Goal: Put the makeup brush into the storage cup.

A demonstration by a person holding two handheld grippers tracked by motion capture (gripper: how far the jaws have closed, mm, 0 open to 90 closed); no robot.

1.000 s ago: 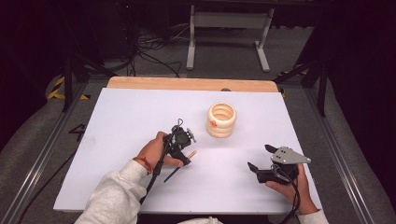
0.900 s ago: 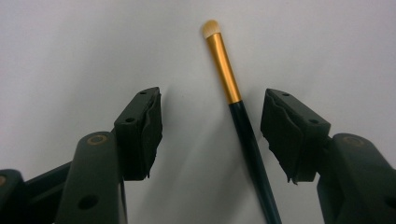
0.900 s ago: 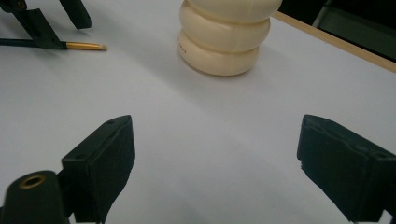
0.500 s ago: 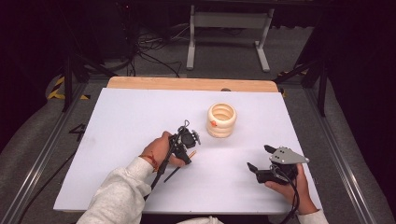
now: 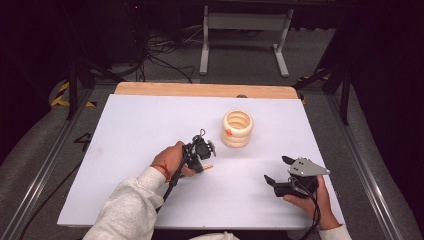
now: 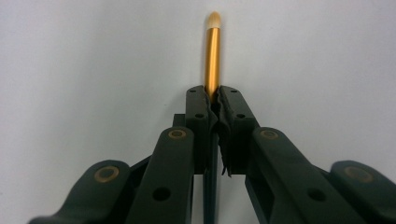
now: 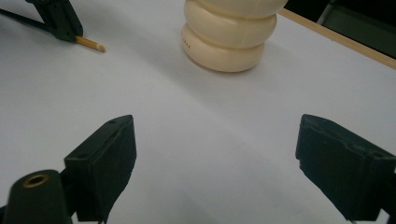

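At the centre of the high view, the left gripper (image 5: pixel 201 159) is closed on a gold stick (image 6: pixel 212 51) with a pale tip, which points away from its jaws over the white table (image 5: pixel 125 130). At the lower right, the right gripper (image 5: pixel 276 171) is wide open, holding nothing. A cream ribbed holder (image 5: pixel 237 128) stands above centre, apart from both.

We see a lab or recording studio set up for data capture. A white table top (image 5: pixel 125 150) on a wooden board (image 5: pixel 200 90) stands inside a metal rail frame (image 5: pixel 45 155). Dark surroundings, loose cables (image 5: pixel 160 55) on the grey floor, a metal stand (image 5: pixel 245 30) and yellow-black hazard tape (image 5: pixel 67 97) show it.
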